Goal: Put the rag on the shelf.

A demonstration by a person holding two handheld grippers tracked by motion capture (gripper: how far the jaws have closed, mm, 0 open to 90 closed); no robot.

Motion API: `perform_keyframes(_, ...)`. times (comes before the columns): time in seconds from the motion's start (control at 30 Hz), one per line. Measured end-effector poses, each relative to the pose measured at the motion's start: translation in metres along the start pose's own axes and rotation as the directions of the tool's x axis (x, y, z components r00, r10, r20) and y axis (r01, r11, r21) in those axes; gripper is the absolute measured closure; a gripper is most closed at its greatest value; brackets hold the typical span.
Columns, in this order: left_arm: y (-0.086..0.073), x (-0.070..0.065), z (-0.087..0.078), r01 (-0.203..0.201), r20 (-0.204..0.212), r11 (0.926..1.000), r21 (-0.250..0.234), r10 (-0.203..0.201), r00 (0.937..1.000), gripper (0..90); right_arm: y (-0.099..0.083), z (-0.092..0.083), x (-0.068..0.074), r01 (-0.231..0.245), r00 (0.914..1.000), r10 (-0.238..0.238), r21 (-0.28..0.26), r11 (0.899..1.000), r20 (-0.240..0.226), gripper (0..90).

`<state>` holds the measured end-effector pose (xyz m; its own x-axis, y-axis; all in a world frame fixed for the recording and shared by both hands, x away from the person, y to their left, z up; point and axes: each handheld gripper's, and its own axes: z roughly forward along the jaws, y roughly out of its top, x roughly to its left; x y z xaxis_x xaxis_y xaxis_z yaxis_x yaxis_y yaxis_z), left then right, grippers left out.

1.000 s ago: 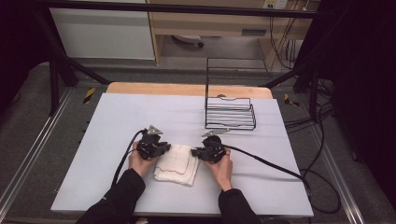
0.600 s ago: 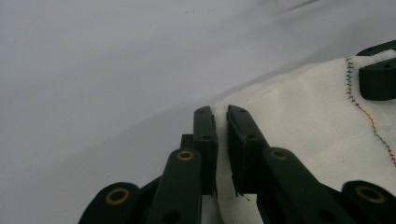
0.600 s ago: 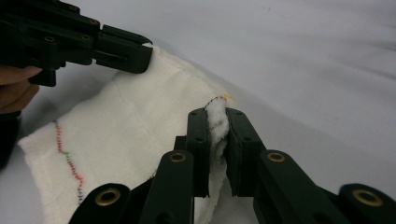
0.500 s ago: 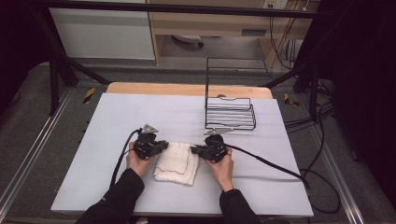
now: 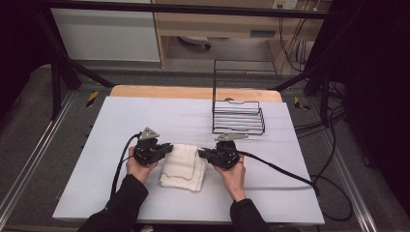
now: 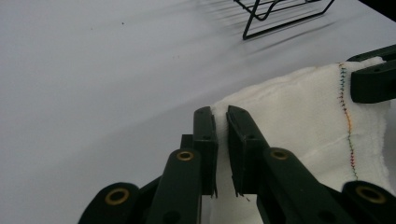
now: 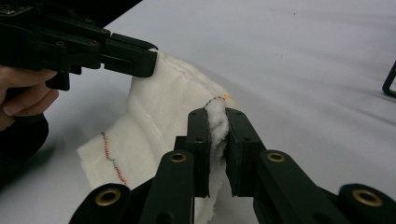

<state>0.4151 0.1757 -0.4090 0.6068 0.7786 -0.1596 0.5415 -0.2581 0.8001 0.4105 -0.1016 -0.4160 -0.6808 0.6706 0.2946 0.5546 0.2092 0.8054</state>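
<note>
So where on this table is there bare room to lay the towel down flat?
Bare table lies left of the wire rack, beyond the white towel, and along the near edge. It is crowded at the middle, where the left gripper and right gripper pinch the towel.

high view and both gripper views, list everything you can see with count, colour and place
towel: one, white with a coloured stitched seam, folded, near the front middle of the table, its far corners pinched and lifted
wire rack: one, black, on the table's far right part
table: one, pale grey top with a wooden strip along the far edge
cables: several, black, on the floor to the right of the table
left gripper: one, black, shut on the towel's left corner
right gripper: one, black, shut on the towel's right corner
hands: two, one on each gripper, in dark sleeves, coming in from the near edge
</note>
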Motion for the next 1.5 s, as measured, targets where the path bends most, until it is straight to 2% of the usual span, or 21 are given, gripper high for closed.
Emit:
perform_keyframes(0.27, 0.005, -0.005, -0.016, -0.013, 0.013, 0.9980, -0.062, 0.014, 0.9998, 81.8, 0.005, -0.013, 0.005, 0.020, 0.9998, -0.020, -0.058, 0.998, -0.009, 81.1)
perform_keyframes(0.43, 0.006, -0.007, -0.022, -0.021, 0.004, 0.9954, -0.094, 0.022, 0.9998, 81.7, 0.012, -0.019, 0.012, 0.059, 0.9983, -0.059, -0.074, 0.995, 0.003, 81.1)
perform_keyframes(0.8, 0.012, -0.014, -0.039, -0.025, 0.006, 0.9837, -0.178, 0.027, 0.9996, 81.9, 0.022, -0.033, 0.021, 0.102, 0.9948, -0.101, -0.138, 0.985, 0.011, 81.0)
perform_keyframes(1.1, 0.017, -0.019, -0.049, -0.036, 0.006, 0.9751, -0.219, 0.038, 0.9992, 82.0, 0.029, -0.045, 0.028, 0.128, 0.9918, -0.127, -0.179, 0.976, 0.013, 81.1)
perform_keyframes(1.3, 0.020, -0.023, -0.055, -0.047, -0.001, 0.9669, -0.251, 0.049, 0.9988, 82.0, 0.033, -0.052, 0.032, 0.145, 0.9894, -0.144, -0.202, 0.969, 0.020, 81.0)
perform_keyframes(1.5, 0.023, -0.026, -0.061, -0.038, 0.007, 0.9591, -0.280, 0.042, 0.9991, 82.0, 0.038, -0.057, 0.036, 0.163, 0.9866, -0.161, -0.221, 0.962, 0.029, 81.1)
